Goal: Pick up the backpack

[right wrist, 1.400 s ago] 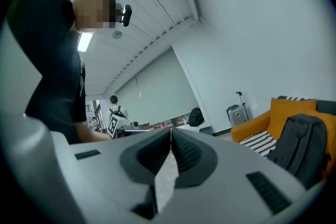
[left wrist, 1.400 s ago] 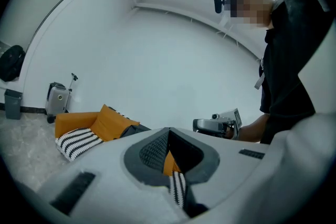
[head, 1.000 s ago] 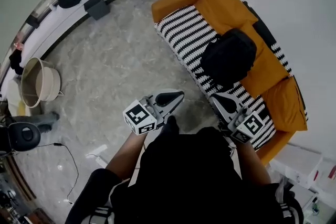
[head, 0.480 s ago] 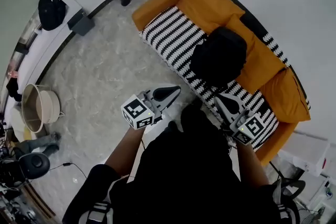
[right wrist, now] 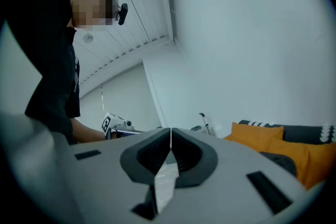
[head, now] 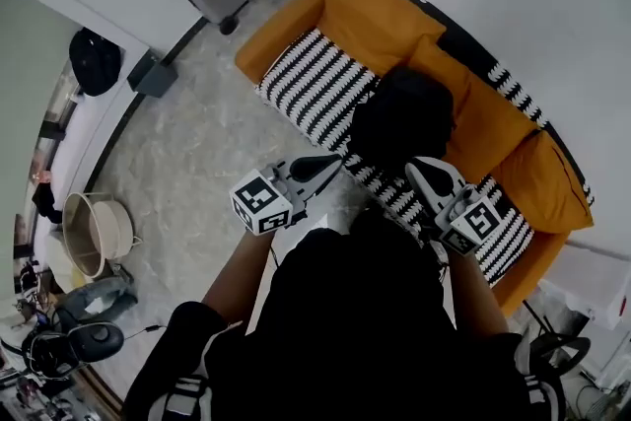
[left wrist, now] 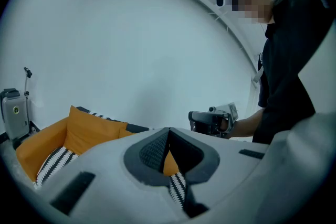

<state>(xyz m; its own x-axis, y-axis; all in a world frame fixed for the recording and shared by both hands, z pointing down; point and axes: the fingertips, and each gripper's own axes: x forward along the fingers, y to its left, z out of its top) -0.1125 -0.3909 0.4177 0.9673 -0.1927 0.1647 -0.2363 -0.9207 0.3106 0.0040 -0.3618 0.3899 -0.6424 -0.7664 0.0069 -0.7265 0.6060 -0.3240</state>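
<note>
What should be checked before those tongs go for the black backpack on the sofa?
1. The black fabric backpack is in view, lying on the striped seat of the orange sofa: ok.
2. The left tongs open to grab: not ok, jaws shut, nothing between them.
3. The right tongs open to grab: not ok, jaws shut, empty.
4. Tongs at the backpack: not ok, both are short of it.
5. Handle or strap to seize located: cannot tell, the backpack reads as one dark mass.
6. Nothing lying on top of the backpack: ok.
</note>
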